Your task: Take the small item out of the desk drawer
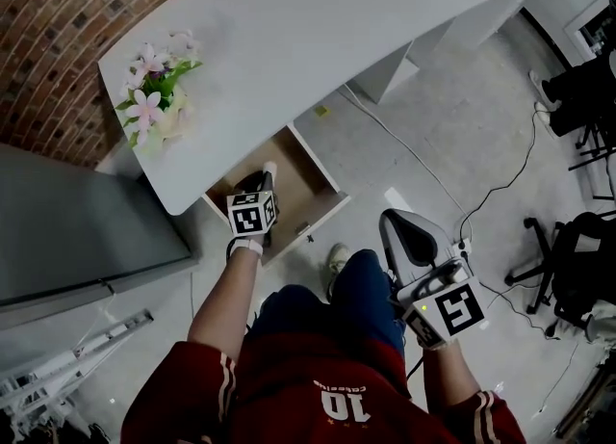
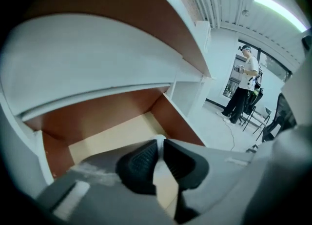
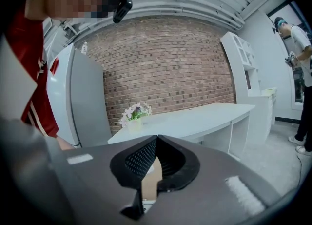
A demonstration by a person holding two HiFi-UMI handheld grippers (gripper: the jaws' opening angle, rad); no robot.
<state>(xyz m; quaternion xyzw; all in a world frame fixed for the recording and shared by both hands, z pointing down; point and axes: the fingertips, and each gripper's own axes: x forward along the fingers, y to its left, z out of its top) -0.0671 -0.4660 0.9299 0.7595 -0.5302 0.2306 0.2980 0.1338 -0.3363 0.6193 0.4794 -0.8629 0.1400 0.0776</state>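
Retrieval looks roughly halfway done. The drawer (image 1: 300, 178) under the white bench (image 1: 308, 38) stands pulled out, its pale floor and brown walls exposed, so the opening step is complete. The left tongs (image 1: 265, 180) hang over the drawer's inner end, angled downward. In the left gripper view their dark ribbed pads are drawn close on a small item (image 2: 159, 141), a whitish sliver pinched at the tips, with the drawer floor showing beyond it. It seems to be off the floor, though I cannot tell how far it has cleared the walls. What the item is stays too small to make out.

The right tongs (image 1: 393, 225) wait well apart from the bench, out beside the person's knee. Their pads meet at the tip with nothing between them, pointing toward the bench and its pot of flowers (image 1: 154, 95).

What remains, by my reading, is to carry the item up and out past the drawer's front edge without losing the thin pinch, then set it down somewhere outside.
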